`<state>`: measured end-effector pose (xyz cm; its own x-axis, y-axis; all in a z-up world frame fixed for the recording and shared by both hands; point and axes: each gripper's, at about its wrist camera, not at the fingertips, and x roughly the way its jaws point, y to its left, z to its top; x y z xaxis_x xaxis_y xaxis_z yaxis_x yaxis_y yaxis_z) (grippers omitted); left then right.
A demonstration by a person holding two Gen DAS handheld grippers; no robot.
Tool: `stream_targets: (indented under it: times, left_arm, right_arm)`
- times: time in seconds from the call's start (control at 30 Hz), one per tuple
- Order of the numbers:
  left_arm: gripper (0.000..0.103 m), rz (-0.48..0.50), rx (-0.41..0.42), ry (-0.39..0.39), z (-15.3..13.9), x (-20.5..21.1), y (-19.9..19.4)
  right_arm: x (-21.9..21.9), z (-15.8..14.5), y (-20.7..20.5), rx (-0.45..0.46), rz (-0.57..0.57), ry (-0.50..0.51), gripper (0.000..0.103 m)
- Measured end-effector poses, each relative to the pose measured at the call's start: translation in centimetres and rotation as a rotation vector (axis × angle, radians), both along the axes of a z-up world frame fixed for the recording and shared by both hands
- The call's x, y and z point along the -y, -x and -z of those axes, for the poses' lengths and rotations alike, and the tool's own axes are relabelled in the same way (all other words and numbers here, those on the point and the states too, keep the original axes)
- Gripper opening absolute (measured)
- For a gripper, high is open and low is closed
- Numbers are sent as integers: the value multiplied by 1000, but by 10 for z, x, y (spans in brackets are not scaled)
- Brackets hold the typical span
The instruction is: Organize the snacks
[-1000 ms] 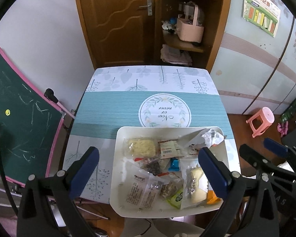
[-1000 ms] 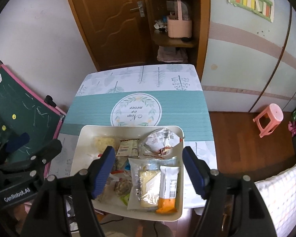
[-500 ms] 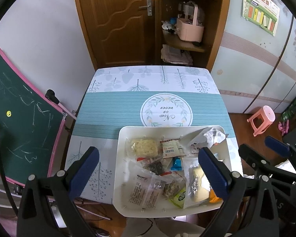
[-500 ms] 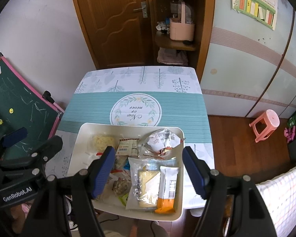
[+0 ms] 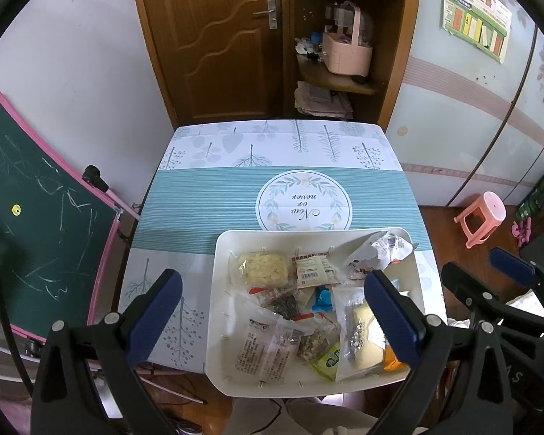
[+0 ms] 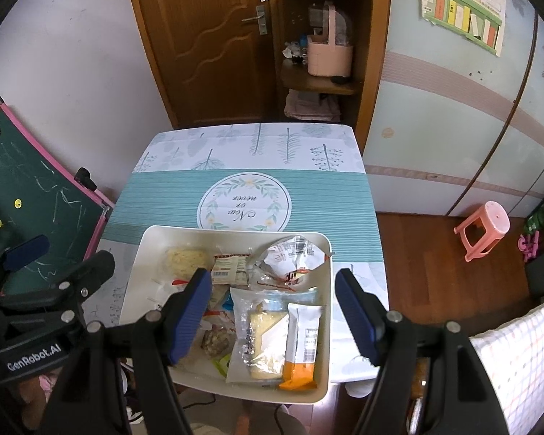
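1. White plastic tray (image 6: pixel 137 275) is sitting low in centre frame, at the near edge of the table (image 6: pixel 308 195), with wrapped snacks piled inside.
2. I am holding the right gripper (image 6: pixel 273 311) and the left gripper (image 5: pixel 272 320) above it, both jaws spread wide, gripping nothing.
3. I am judging the orange-tipped bar (image 6: pixel 303 344) on top easiest; I am planning to pinch it across its narrow width.

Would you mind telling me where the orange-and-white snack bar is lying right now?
In the right wrist view, the orange-and-white snack bar lies in the white tray's near right corner, beside the clear bag of yellow cake.
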<state>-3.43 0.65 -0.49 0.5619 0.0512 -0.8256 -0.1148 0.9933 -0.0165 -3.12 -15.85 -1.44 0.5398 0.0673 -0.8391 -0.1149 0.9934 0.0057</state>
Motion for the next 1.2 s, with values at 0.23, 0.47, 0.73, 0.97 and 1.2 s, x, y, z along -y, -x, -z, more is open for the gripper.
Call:
stream_targets:
  times: [0.23,0.47,0.73,0.97,1.2]
  left_arm:
    - [100,0,0,-1,1,1,1]
    - [100,1,1,-4,0,1,1]
    - [100,2,-9,-5,3,2,2]
    - [100,4,-11,-4,3,1,2]
    - [100,4,-13,-3,3,0,2]
  right_arm:
    - [1,0,0,0,-1,1,71]
    - [1,0,0,1,0,0,71]
    - [2,0,0,2,1,-3,71]
    - [2,0,0,3,1,-3,71]
    - [3,0,0,3,2,-1,71]
